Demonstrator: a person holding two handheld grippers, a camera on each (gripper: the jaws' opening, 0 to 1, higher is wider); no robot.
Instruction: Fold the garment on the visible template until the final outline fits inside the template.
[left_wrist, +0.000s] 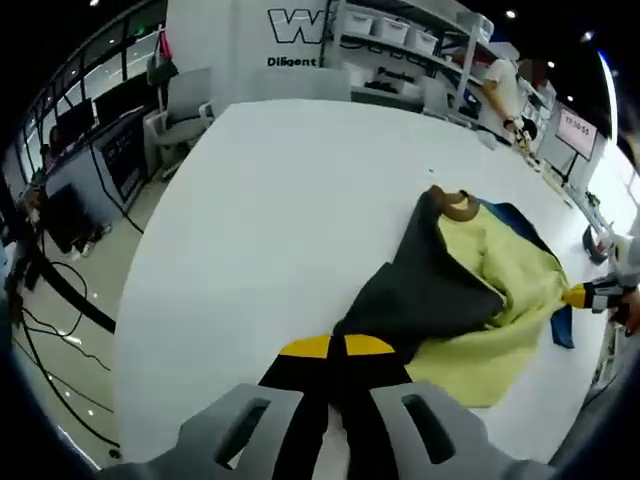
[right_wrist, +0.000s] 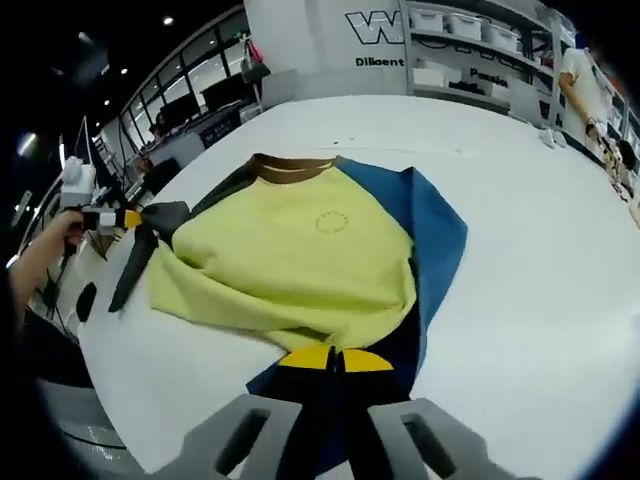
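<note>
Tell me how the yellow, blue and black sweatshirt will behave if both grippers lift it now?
The yellow, blue and black sweatshirt probably droops floppily, since it lies creased on the white table. The left gripper and right gripper pinch only its edges, so it would likely sag between them.

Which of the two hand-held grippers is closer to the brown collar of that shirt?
Hard to say. The left hand-held gripper grips the dark sleeve; the right hand-held gripper grips the blue hem. The brown collar lies away from both.
</note>
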